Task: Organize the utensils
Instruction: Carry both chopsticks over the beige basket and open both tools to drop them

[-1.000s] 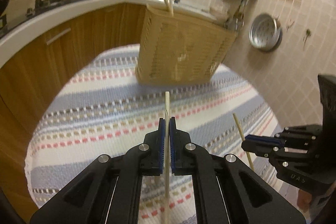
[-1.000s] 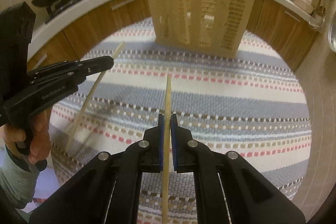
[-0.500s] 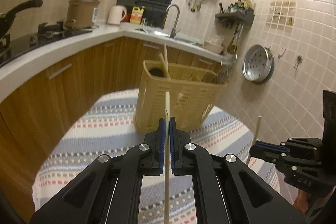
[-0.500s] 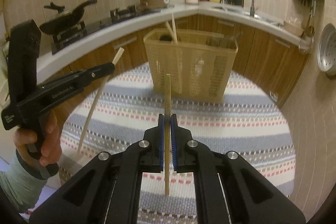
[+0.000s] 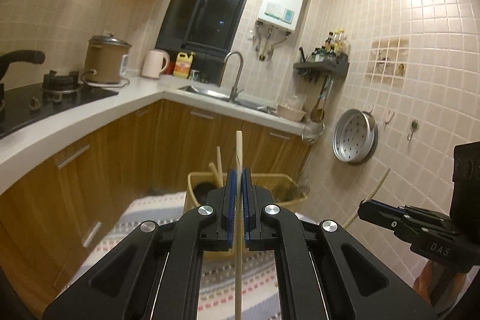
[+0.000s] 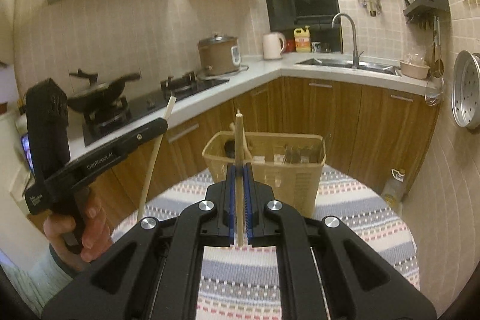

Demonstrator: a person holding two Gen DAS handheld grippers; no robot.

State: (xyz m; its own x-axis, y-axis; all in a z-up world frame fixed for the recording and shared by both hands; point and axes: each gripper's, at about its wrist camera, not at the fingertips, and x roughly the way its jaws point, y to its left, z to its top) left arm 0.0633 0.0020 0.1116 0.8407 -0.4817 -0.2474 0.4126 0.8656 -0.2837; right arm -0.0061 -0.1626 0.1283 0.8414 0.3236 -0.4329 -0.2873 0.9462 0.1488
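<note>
Kitchen cabinets and a tiled wall stand behind a bench [image 6: 345, 200] covered in a striped cloth; a tan basket [image 6: 264, 167] sits near its far edge, with utensils standing inside; the left claw [image 5: 237, 194] is clamped on a pale chopstick [image 5: 238, 152], held upright above the bench; the right claw [image 6: 238, 188] is clamped on a second chopstick [image 6: 239, 137], also upright, in front of the basket.

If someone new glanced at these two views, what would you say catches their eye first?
Each tool is shut on a single pale chopstick held upright: the left tool on the left chopstick, the right tool on the right chopstick. Just beyond them, the beige slatted basket stands on the striped cloth.
</note>
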